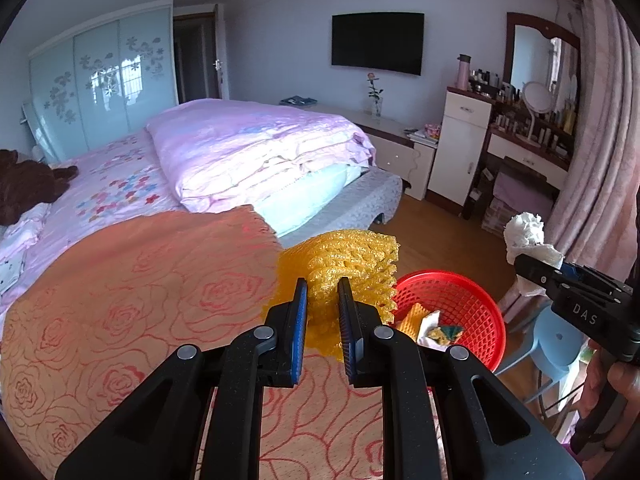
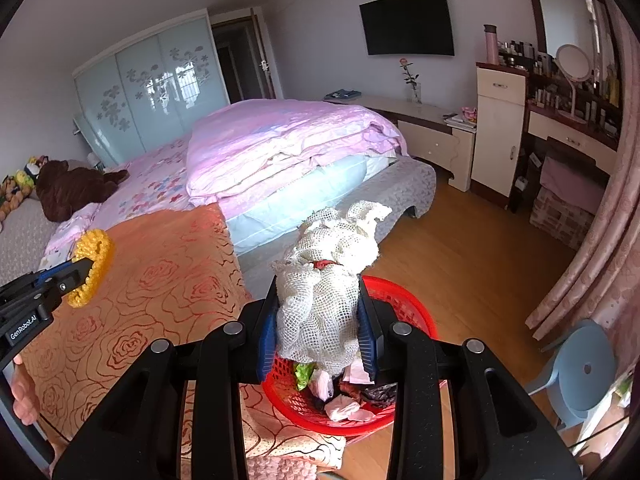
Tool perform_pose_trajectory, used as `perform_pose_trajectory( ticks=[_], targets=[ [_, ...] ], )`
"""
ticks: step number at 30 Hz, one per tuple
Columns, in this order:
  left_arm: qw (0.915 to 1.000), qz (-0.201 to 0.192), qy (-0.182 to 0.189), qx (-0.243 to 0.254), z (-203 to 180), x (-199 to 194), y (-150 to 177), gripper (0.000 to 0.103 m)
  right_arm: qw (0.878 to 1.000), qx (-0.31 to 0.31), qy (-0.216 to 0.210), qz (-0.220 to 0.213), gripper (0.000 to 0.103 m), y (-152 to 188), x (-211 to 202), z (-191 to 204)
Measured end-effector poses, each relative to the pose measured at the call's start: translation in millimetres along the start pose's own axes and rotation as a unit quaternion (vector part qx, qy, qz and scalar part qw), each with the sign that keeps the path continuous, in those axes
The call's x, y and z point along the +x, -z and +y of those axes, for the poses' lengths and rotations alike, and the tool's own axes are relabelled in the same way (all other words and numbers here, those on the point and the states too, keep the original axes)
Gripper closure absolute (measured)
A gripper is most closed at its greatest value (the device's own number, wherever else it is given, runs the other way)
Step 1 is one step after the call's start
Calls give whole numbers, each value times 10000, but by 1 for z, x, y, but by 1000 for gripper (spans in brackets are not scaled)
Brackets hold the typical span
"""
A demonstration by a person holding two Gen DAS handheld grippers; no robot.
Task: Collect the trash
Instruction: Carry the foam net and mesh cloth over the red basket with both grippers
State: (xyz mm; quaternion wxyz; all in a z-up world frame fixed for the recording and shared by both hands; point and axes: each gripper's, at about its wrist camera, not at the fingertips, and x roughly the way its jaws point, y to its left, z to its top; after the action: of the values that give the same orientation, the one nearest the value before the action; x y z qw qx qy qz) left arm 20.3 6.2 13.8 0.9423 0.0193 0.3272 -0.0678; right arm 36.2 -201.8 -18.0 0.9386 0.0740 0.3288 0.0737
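- The bed with the orange rose-patterned blanket (image 1: 140,280) shows no loose litter in either view, so I judge collection nearly done
- The round red plastic mesh basket (image 1: 476,300) at the bed's edge already holds wrappers and scraps
- The right hand-held gripper (image 2: 320,324) pinches a white foam fruit net (image 2: 324,280) above the basket, not yet dropped
- The left hand-held gripper (image 1: 322,300) pinches a yellow foam fruit net (image 1: 344,268) just beside the basket, also undropped

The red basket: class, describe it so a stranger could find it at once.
Start at the bed's orange rose-patterned blanket. At its near corner, towards the wooden floor, sits the red basket, below the right gripper. It alone is round, bright red mesh plastic, holding scraps.
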Motion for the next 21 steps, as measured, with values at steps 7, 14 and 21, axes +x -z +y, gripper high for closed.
perform_pose_trajectory(
  ticks=[7, 14, 21],
  targets=[
    [9999, 57, 93, 97, -15, 9, -2, 89, 9999, 101, 105, -52, 70, -1, -3, -9],
    [9994, 102, 261, 190, -34, 19, -5, 89, 9995, 188, 210, -108, 70, -2, -5, -21],
    [9983, 208, 453, 314, -55, 31, -6, 89, 9989, 329, 323, -122, 70, -2, -4, -38]
  ],
)
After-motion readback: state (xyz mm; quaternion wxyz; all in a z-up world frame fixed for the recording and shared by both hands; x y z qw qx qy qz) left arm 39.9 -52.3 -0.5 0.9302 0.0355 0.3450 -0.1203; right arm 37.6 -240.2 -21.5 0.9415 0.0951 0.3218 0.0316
